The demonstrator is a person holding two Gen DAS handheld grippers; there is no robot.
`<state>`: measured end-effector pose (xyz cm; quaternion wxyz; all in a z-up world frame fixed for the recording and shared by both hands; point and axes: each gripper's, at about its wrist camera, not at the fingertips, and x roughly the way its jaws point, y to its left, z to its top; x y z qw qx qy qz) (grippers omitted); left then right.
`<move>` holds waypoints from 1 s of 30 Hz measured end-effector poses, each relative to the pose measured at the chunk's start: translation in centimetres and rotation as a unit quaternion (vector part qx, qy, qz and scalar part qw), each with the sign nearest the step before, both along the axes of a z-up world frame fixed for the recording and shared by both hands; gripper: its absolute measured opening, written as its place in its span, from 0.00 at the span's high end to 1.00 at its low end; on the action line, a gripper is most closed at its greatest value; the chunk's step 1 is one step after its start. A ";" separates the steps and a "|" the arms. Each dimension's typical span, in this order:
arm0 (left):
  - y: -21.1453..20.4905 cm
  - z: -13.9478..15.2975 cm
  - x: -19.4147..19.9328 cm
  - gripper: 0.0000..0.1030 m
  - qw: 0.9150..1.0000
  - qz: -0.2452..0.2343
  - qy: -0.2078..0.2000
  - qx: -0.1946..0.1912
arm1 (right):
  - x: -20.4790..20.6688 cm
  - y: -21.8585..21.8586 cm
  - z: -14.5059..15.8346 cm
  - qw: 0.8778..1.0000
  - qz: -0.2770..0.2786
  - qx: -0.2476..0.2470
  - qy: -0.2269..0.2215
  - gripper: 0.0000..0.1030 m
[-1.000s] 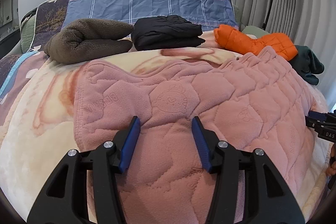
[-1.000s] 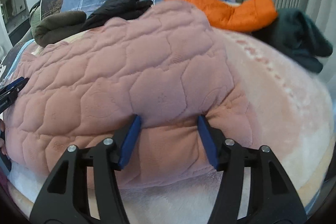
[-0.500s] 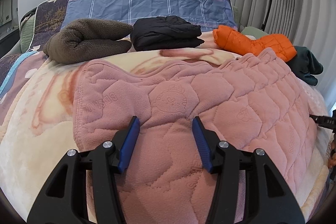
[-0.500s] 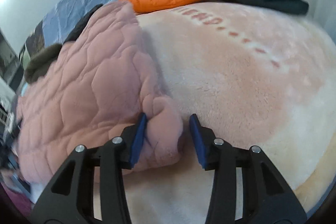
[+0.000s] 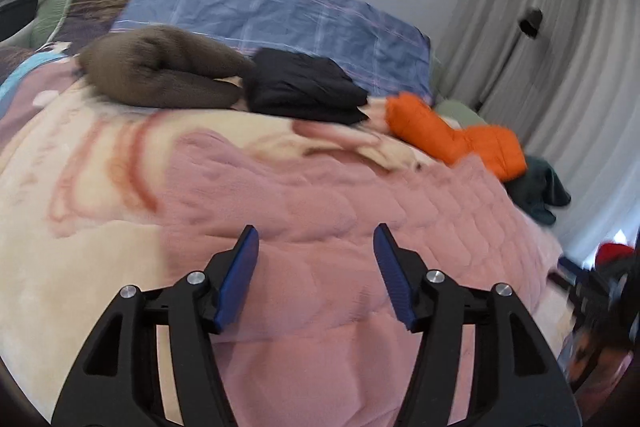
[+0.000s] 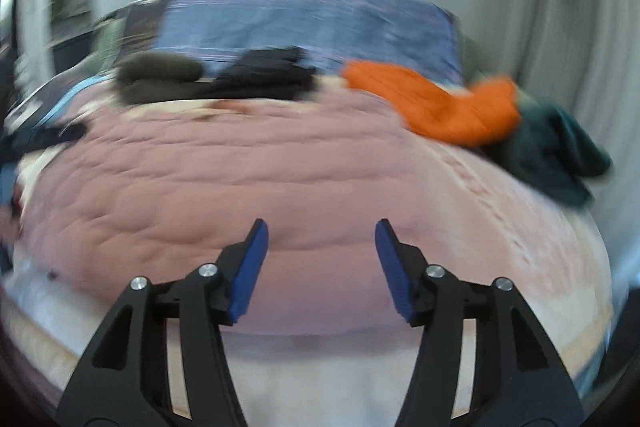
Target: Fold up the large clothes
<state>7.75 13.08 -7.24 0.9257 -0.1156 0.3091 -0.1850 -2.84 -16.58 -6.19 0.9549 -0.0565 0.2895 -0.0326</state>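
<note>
Soft, even daylight, fairly bright, no hard shadows or glare. Both views were fisheye, with dark vignetted corners and lines bent at the rims. Right wrist view was heavily motion-smeared: the blue plaid pillow [image 6: 304, 23] and quilted pink fleece garment [image 6: 224, 179] streaked sideways. Left wrist view was milder, blur worst at its right edge.

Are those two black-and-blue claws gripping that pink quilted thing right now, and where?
No. Both the left tool and right tool are opening above the pink garment; neither pinches any part of it.
</note>
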 end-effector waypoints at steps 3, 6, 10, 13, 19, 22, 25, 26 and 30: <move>2.5 0.3 -0.1 0.40 0.999 0.038 -0.003 0.018 | -0.2 4.4 -0.3 0.996 0.063 -0.049 -0.030 0.26; 4.8 -0.3 0.1 0.39 0.999 0.052 0.015 -0.005 | -0.1 8.4 -1.2 0.986 0.112 -0.116 -0.046 0.23; 5.6 -2.3 1.0 0.35 0.998 0.038 0.057 -0.015 | -0.2 11.8 -1.5 0.974 0.183 -0.125 -0.045 0.22; 5.1 -3.2 2.5 0.34 0.996 0.013 0.085 -0.027 | -1.3 15.6 -1.9 0.954 0.244 -0.169 -0.052 0.21; 5.1 -4.2 6.3 0.24 0.989 -0.023 0.135 -0.061 | -1.6 20.3 -4.2 0.919 0.315 -0.237 -0.022 0.21; 5.0 -5.3 7.6 0.23 0.984 -0.041 0.155 -0.083 | -1.2 22.1 -5.5 0.905 0.328 -0.270 -0.011 0.21; 5.4 -7.0 8.5 0.21 0.974 -0.054 0.174 -0.133 | -1.5 23.8 -6.5 0.891 0.342 -0.300 -0.015 0.21; 5.7 -7.5 8.4 0.20 0.972 -0.058 0.172 -0.151 | -1.5 24.4 -6.8 0.885 0.347 -0.310 -0.018 0.21; 5.6 -7.7 7.7 0.20 0.975 -0.068 0.146 -0.152 | -1.9 25.3 -7.9 0.865 0.357 -0.351 -0.033 0.21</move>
